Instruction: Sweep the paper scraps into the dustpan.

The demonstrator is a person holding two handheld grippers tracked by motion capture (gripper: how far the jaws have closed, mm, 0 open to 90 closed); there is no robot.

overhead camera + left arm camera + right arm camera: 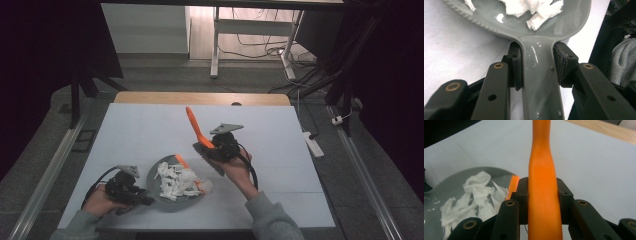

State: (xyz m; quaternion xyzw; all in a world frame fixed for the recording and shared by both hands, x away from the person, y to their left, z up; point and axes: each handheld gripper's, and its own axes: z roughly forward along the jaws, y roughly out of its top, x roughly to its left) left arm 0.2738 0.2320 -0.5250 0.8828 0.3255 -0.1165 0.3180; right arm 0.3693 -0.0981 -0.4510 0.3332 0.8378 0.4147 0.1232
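Grey dustpan (159, 192) flat at table's six o'clock, heaped with white paper scraps (176, 181), handle clamped by left gripper (131, 192) at seven for steadiness. Orange brush handle (196, 129) pinched in right gripper (216, 145), tilted toward twelve, clear of the pile.

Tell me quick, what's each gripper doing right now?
Left gripper: closed on the grey pan's handle.
Right gripper: closed on the orange handle.

A lab or test room: a covered table (150, 125) on bare floor, black curtains (45, 55), floor rails (45, 180), desk frame (216, 45), loose cables (265, 47).
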